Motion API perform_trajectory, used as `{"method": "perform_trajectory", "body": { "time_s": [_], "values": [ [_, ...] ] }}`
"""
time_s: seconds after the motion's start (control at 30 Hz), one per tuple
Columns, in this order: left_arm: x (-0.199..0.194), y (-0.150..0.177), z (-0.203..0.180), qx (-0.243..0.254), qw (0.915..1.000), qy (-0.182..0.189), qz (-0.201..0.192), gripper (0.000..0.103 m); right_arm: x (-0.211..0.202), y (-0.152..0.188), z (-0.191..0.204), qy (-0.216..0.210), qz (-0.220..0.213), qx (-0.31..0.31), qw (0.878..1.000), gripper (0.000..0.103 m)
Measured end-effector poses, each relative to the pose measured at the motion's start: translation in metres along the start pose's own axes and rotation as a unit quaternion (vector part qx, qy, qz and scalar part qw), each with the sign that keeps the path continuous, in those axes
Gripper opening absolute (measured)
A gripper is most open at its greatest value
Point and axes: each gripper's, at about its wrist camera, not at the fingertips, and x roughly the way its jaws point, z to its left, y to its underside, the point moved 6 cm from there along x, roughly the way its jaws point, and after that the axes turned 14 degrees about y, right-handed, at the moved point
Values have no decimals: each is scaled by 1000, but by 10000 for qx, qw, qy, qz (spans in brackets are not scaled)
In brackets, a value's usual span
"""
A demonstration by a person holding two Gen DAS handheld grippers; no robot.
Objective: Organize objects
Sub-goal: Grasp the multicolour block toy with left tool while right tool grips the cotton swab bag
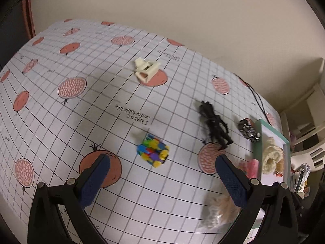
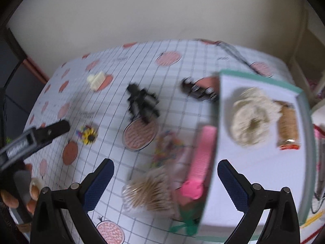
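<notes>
Grid-patterned tablecloth (image 1: 101, 122) (pomegranate prints), beige wall (image 1: 182, 10), black cable (image 1: 257, 97).

Left claw (image 1: 162, 167) open — colourful cube (image 1: 152, 150), black figure (image 1: 214, 125)

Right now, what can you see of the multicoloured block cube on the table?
The multicoloured plastic block cube looks built from small studded bricks in yellow, blue, green, purple and red. It sits tilted on the grid-patterned tablecloth, apart from the black toy figure and cream plastic piece. Nothing touches it; the left gripper hangs over it, jaws open.
</notes>
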Motion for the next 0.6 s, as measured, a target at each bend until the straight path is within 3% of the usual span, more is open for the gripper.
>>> {"method": "perform_trajectory", "body": {
  "time_s": [0.2, 0.6],
  "values": [
    [19, 2, 12, 190, 9995, -221, 156, 103, 14, 13, 16, 92, 211, -358, 9991, 103],
    [45, 1, 15, 682, 9967, -422, 105, 103, 30, 30, 31, -163, 648, -713, 9952, 101]
  ]
}}
